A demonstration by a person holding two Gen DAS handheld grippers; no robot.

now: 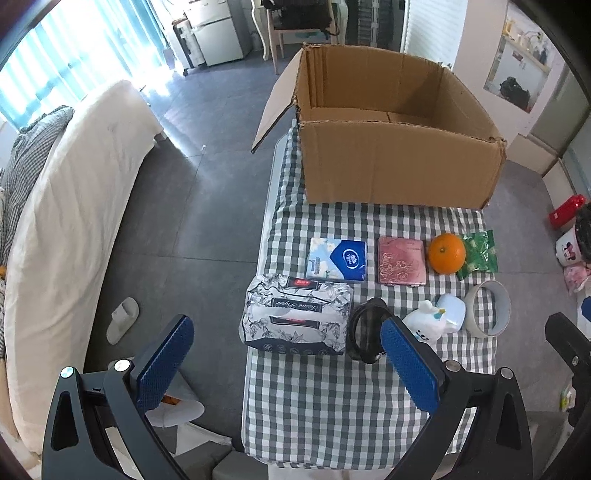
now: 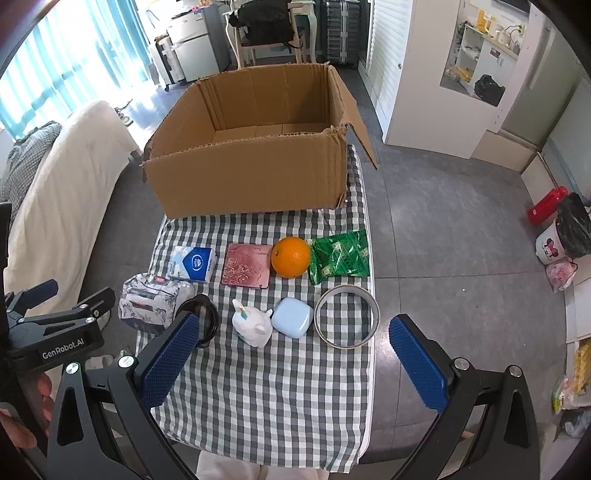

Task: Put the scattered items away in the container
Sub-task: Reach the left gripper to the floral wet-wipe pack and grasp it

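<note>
An empty cardboard box stands at the far end of a checked tablecloth. In front of it lie a blue tissue pack, a pink case, an orange, a green packet, a floral wipes pack, a black coiled cable, a white plush toy, a light blue case and a tape roll. My left gripper hangs open above the wipes pack. My right gripper hangs open above the toy and tape roll.
A bed with white bedding runs along the left of the table. On the floor to the right stand a red bottle and a bin with a black bag. A chair and cabinets stand behind the box.
</note>
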